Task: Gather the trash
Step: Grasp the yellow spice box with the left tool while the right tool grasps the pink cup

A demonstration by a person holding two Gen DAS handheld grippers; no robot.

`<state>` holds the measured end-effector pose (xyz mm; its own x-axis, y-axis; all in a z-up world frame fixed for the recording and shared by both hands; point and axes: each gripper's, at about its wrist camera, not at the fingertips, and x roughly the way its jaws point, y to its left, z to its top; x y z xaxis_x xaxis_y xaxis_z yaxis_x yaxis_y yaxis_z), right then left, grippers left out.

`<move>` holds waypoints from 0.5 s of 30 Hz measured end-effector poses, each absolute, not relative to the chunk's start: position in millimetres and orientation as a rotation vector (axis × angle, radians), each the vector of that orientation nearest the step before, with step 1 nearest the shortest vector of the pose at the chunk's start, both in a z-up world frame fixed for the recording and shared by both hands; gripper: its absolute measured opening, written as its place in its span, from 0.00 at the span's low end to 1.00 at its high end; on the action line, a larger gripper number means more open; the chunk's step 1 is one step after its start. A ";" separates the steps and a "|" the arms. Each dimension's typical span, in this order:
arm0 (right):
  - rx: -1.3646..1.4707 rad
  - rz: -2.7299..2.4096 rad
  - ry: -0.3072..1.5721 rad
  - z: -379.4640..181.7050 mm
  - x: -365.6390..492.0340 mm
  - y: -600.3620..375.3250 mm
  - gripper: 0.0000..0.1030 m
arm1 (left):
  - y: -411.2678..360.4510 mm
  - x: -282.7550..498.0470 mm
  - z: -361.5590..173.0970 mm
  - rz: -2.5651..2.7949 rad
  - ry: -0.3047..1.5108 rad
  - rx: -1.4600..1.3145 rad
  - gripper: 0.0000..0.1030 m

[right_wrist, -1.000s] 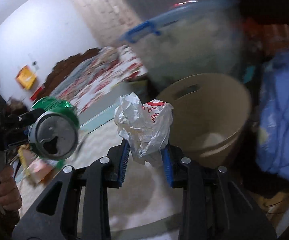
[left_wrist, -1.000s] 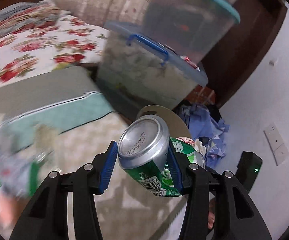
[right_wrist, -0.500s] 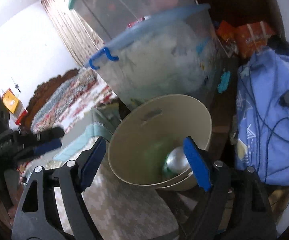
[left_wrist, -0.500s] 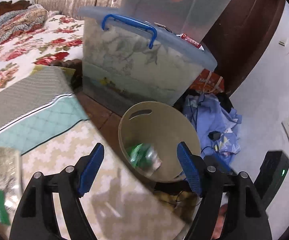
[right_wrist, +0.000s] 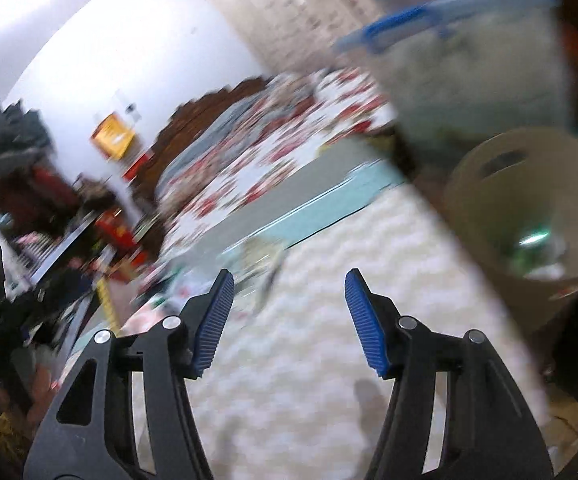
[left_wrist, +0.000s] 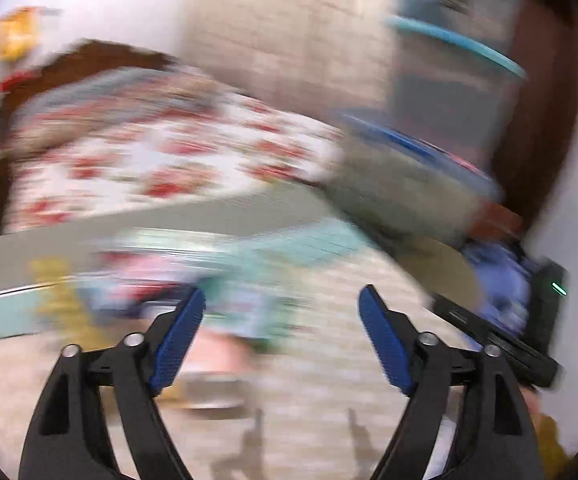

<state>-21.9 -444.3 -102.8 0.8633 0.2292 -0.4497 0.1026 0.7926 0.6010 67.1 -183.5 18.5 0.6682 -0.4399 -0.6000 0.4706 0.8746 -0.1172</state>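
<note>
Both tongs spread and empty, with trash already in the bin and more litter ahead on the mat.

A crushed green drinks can [right_wrist: 533, 246] lies with pale scraps at the bottom of the round beige plastic bin [right_wrist: 485, 200], off to the right of the right tongs [right_wrist: 289, 316], whose blue pads stand wide apart on nothing; the left tongs [left_wrist: 281, 336] are equally spread, and a smeared heap of colourful wrappers [left_wrist: 177, 280] sits just beyond their tips on the cream zigzag floor mat [right_wrist: 309, 340]. Judged from the heavy blur, the risk is a rushed reach: tongs closing on the mat, or catching a thin wrapper only by its edge and shedding it short of the bin. No brand or writing is legible anywhere.
</note>
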 end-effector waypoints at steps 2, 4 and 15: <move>0.657 0.134 0.567 -105.3 -6.5 -415.1 0.59 | -134.9 87.5 19.5 -0.294 0.655 0.003 0.85; 0.653 0.180 0.593 -107.0 4.8 -391.1 0.59 | -102.6 109.2 14.1 -0.167 0.688 -0.049 0.85; 0.804 0.390 0.770 -135.9 54.5 -308.9 0.71 | -94.0 180.7 -49.3 -0.162 0.900 -0.048 0.21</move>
<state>54.5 -308.9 -135.9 0.6689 0.5809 -0.4638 -0.0306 0.6449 0.7637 180.7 -94.0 -49.3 0.6107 -0.1602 -0.7755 0.1201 0.9867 -0.1093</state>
